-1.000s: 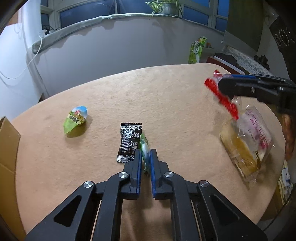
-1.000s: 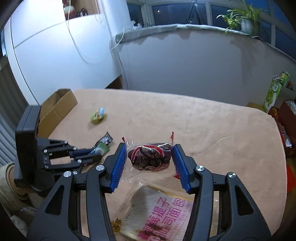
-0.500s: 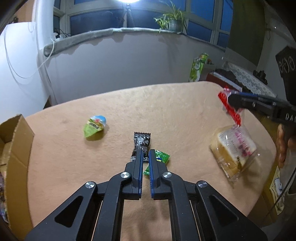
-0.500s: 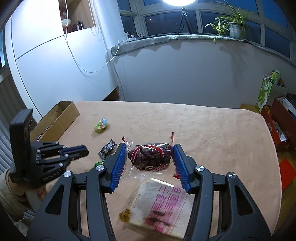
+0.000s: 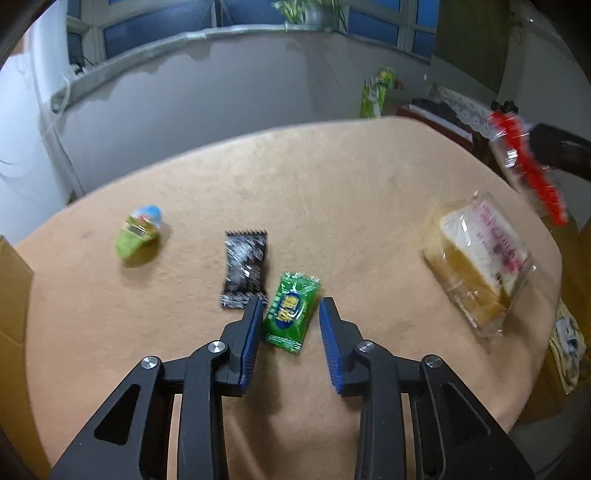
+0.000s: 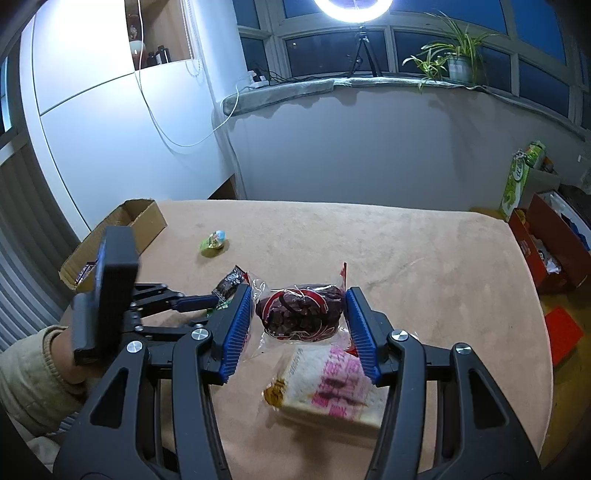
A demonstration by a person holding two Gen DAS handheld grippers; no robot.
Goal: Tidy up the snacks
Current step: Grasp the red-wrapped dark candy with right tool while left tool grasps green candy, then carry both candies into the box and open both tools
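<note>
Five snacks are counted on or over the tan felt-covered table (image 5: pixel 332 192): one small green foil sachet with yellow lettering (image 5: pixel 291 312), one black crinkle-edged foil packet (image 5: pixel 244 266), one lime-green jelly cup with a printed lid (image 5: pixel 139 230), one clear-wrapped slice of bread with pink print (image 5: pixel 476 260), and one clear red-trimmed bag of dark dried fruit (image 6: pixel 300 309).

The green sachet lies flat on the table, just right of the black packet, touching neither pad. The left gripper (image 5: pixel 291 308) stands over it with jaws opening, the sachet between them and loose. The jelly cup sits well left of the sachet; the bread lies well right of it.

The right gripper (image 6: pixel 298 302) is clamped on the dried-fruit bag, both blue pads pressing its sides, raised above the bread.

Only the right wrist view shows one open cardboard box (image 6: pixel 122 236) in full, one beige sleeve (image 6: pixel 33 373) and one ring light (image 6: pixel 352 9). Only the left wrist view shows the sachet's whole face.
</note>
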